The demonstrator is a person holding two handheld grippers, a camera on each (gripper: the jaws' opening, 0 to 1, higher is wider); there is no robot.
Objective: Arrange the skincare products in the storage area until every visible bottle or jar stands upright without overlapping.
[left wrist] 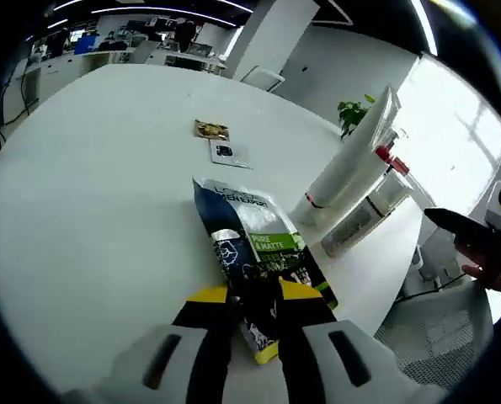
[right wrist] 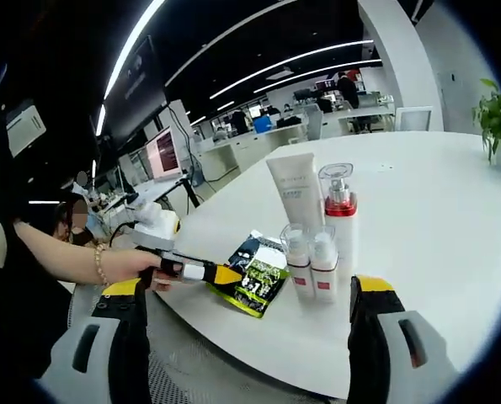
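Note:
A dark blue and green "Pure & Matte" packet (left wrist: 254, 240) lies on the white table (left wrist: 107, 194) near its edge. My left gripper (left wrist: 255, 295) is shut on the packet's near end. In the right gripper view the left gripper (right wrist: 221, 273) comes in from the left, clamping the packet (right wrist: 263, 282). Behind the packet stand a white tube (right wrist: 294, 192), a clear pump bottle with a red collar (right wrist: 338, 215) and two small clear bottles (right wrist: 309, 263), all upright and close together. My right gripper (right wrist: 247, 288) is open wide, back from the table edge.
A gold sachet (left wrist: 210, 129) and a white sachet (left wrist: 230, 153) lie flat farther out on the table. A mesh chair (left wrist: 435, 337) sits below the table edge. A person's hand (right wrist: 124, 265) holds the left gripper. A potted plant (right wrist: 496, 118) stands beyond the table.

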